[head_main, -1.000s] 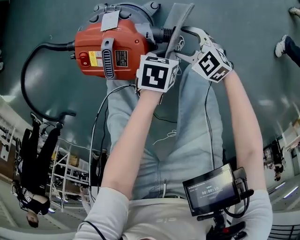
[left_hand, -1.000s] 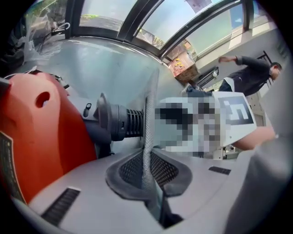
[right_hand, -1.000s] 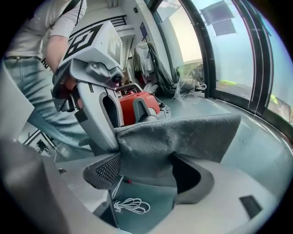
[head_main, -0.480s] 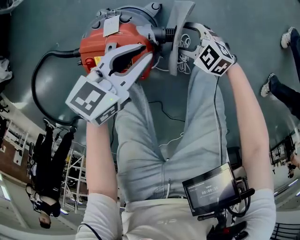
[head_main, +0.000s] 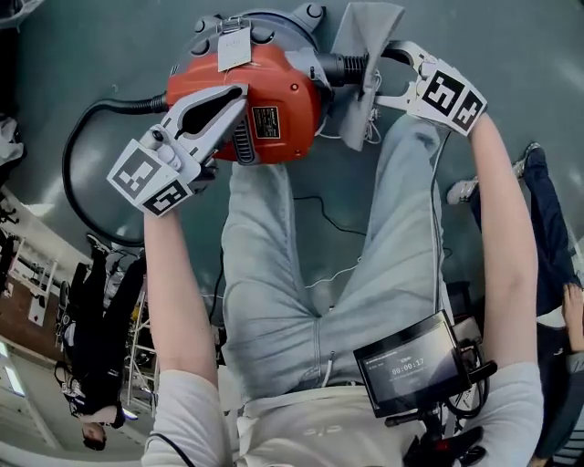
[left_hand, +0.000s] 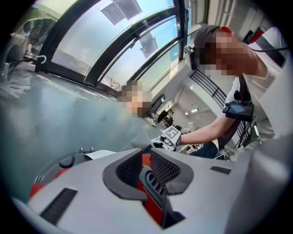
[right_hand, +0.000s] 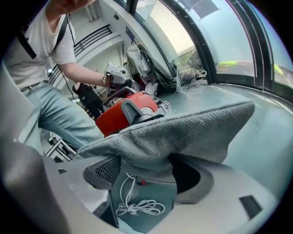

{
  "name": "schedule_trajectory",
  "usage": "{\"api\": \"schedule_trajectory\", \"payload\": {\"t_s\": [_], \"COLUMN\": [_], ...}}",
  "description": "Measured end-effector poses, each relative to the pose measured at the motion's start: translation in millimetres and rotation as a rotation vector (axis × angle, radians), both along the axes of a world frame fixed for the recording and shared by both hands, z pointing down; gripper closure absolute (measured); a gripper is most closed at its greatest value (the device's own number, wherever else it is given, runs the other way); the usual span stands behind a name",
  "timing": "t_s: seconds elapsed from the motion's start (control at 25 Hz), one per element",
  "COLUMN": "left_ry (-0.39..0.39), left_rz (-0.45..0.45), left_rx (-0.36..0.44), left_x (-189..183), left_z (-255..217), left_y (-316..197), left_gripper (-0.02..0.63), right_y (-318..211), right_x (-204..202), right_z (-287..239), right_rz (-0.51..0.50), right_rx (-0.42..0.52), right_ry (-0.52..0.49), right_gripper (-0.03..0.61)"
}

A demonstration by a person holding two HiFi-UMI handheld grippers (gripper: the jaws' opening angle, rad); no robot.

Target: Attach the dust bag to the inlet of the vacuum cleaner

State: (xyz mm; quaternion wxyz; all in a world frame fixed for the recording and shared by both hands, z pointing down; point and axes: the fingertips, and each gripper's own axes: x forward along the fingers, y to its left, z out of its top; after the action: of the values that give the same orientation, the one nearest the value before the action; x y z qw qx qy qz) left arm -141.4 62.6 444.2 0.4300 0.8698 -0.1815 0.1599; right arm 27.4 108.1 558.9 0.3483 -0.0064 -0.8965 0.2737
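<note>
The red vacuum cleaner (head_main: 283,82) lies on the floor in front of the person's knees, and its black inlet (head_main: 345,66) points right. My right gripper (head_main: 379,73) is shut on the grey mesh dust bag (head_main: 365,27), which it holds against the inlet. In the right gripper view the dust bag (right_hand: 183,132) drapes over the right gripper (right_hand: 146,169), and a white cord (right_hand: 137,208) hangs below. My left gripper (head_main: 239,105) hovers over the vacuum's left half with its jaws a little apart and nothing in them. Past the left gripper (left_hand: 146,160) the red body (left_hand: 153,215) shows.
A black hose (head_main: 73,155) loops away from the vacuum's left end. A white tag (head_main: 233,46) lies on its top. The person's jeans-clad legs (head_main: 274,274) fill the middle, with a small monitor (head_main: 406,365) at the waist. A bystander's shoe (head_main: 465,190) is at the right.
My left gripper has left the bag, swung left and up over the vacuum's body, and its jaws have parted. The right gripper has kept the bag at the inlet.
</note>
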Motion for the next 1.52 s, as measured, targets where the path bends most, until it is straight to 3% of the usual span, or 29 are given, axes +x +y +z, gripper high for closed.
{"api": "schedule_trajectory", "payload": {"t_s": [0.04,0.16,0.2,0.24,0.36,0.4,0.56,0.64,0.84,0.88,0.92,1.0,1.04,1.08,1.2,1.24,1.28,1.32,1.44,1.48,1.52], "left_ry": [0.009,-0.006,-0.015,-0.025,-0.047,-0.051,-0.062,-0.066,-0.070,-0.072,-0.073,-0.073,-0.072,-0.072,-0.074,-0.075,-0.075,-0.076,-0.075,-0.075,-0.076], "left_rz": [0.003,0.041,0.041,0.035,0.010,0.005,-0.008,-0.013,-0.018,-0.019,-0.021,-0.021,-0.019,-0.018,-0.017,-0.017,-0.018,-0.018,-0.020,-0.022,-0.023], "left_rx": [-0.008,0.002,0.011,0.021,0.055,0.063,0.084,0.085,0.083,0.084,0.086,0.091,0.092,0.092,0.090,0.090,0.091,0.092,0.097,0.098,0.100], "left_x": [1,7,8,8,7,7,7,7,8,7,8,8,8,8,7,7,7,7,8,8,8], "left_z": [1,2,3,3,3,4,5,4,4,5,6,7,7,8,9,9,9,10,12,12,12], "left_y": [-1,-3,-3,-2,-1,-2,-2,-3,-4,-4,-3,-3,-3,-2,-2,-2,-2,-2,-1,-1,-1], "left_gripper": [0.554,0.554,0.554,0.554,0.554,0.554,0.554,0.554,0.554,0.557,0.558,0.558,0.558,0.558,0.558,0.558,0.558,0.558,0.558,0.558,0.558], "right_y": [0,1,1,2,3,3,4,3,3,3,2,0,-1,1,12,13,13,11,2,1,3], "right_x": [-1,-4,-6,-8,-13,-13,-11,-10,-10,-11,-10,-7,-6,-6,-10,-10,-10,-9,-5,-5,-7], "right_z": [1,12,15,17,13,10,9,14,21,20,20,25,30,36,45,43,40,38,40,43,46], "right_rz": [-0.038,-0.242,-0.278,-0.274,-0.160,-0.150,-0.313,-0.396,-0.364,-0.379,-0.430,-0.575,-0.607,-0.595,-0.454,-0.436,-0.449,-0.490,-0.665,-0.662,-0.622], "right_rx": [0.044,0.322,0.363,0.332,0.056,0.026,0.215,0.239,-0.013,-0.009,0.056,0.285,0.353,0.349,0.046,-0.016,-0.007,0.067,0.405,0.416,0.347], "right_ry": [0.033,0.207,0.235,0.234,0.182,0.199,0.430,0.519,0.590,0.621,0.673,0.788,0.825,0.841,0.797,0.793,0.814,0.858,1.013,1.012,0.980], "right_gripper": [0.216,0.216,0.224,0.245,0.279,0.286,0.288,0.288,0.288,0.288,0.288,0.288,0.287,0.287,0.288,0.287,0.288,0.290,0.285,0.285,0.287]}}
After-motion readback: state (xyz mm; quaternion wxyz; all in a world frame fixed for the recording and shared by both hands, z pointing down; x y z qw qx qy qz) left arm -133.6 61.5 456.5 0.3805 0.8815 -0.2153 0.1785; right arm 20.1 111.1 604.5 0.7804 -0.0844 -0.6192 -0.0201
